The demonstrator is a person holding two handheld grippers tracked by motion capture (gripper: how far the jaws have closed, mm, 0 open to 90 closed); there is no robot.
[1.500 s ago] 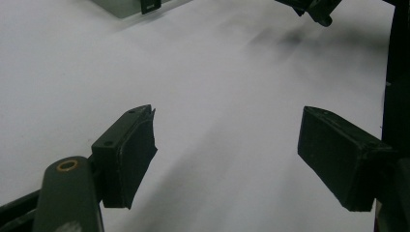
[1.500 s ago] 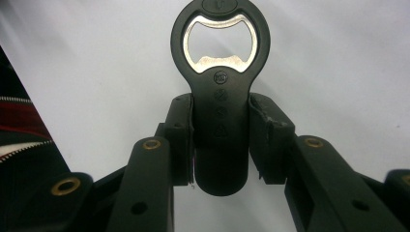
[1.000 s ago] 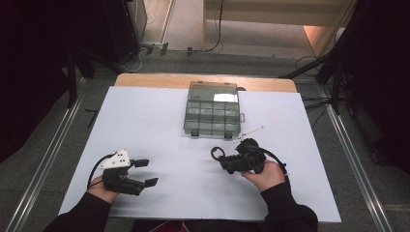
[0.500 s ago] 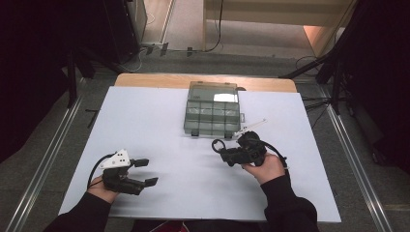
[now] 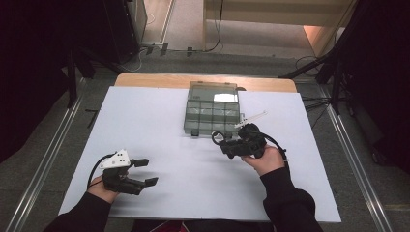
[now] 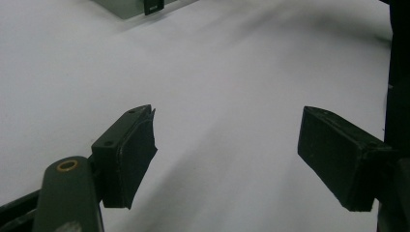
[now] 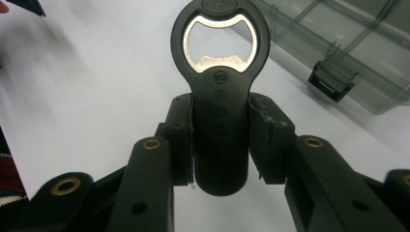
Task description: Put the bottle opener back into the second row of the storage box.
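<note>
Tabletop [image 5: 159, 121] — white sheet covering most of it, a strip of wooden edge showing at the far side; it is carrying everything listed below.

Compartment box [image 5: 212, 108] — clear, grey-tinted plastic, divided into small cells, sitting at the far middle of the tabletop with its lid shut and a black latch [image 7: 332, 79] facing the person. In the right claw view its near wall is lying just beyond the opener's head, to the right.

Right claw [image 5: 223, 144] — being held in the person's right hand [image 5: 265, 158], just in front of the box's near right corner. Its two pads are pressing on the handle of the bottle opener from both sides (seen plainly in the right claw view), so it is closed on that tool.

Left claw [image 5: 145, 172] — resting low in the person's left hand [image 5: 104, 186] at the near left of the tabletop, well apart from the box and from the other hand. Its jaws are standing wide apart with only bare white surface between them; nothing is being held.

Bottle opener [image 7: 220, 96] — black, with a metal-lined ring head [image 7: 220, 41], gripped by its handle and sticking out past the right claw's tips, pointing towards the box. In the high view it is showing as a small dark loop [image 5: 217, 137] just short of the box's near edge.
</note>
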